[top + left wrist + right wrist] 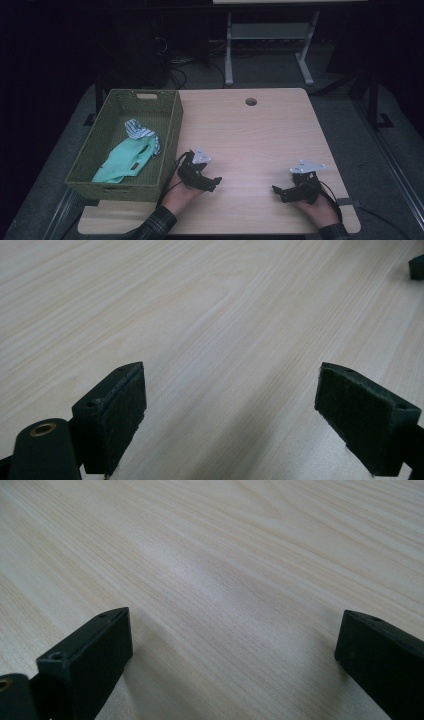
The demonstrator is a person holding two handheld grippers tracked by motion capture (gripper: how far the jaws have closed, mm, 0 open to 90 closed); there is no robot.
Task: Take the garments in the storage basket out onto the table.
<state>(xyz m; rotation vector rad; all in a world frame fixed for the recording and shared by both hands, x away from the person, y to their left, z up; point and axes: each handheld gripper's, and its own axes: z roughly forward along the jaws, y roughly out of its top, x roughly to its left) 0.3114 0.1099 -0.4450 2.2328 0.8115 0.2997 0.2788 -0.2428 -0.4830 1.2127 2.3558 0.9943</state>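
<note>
Both grippers rested low on the desk, and nothing sat between either pair of fingers. The left gripper lay with its fingers spread wide, released, bare wood grain running through the gap. The right gripper matched it, its fingers parted over plain desk. It read as a ready stance: hands parked near the person's edge, tips aimed inward toward each other, free to go either way.

The clothes were well off to the left of the left fingers, down inside the green woven basket that stood at the desk's left edge. A mint-green garment lay crumpled along the basket floor, soft and limp, with a small dark label on it. Just beyond it, touching its far end, a striped cloth was bunched up, blue-and-white and rumpled. My guess was the basket kept the laundry corralled for a pick.
</note>
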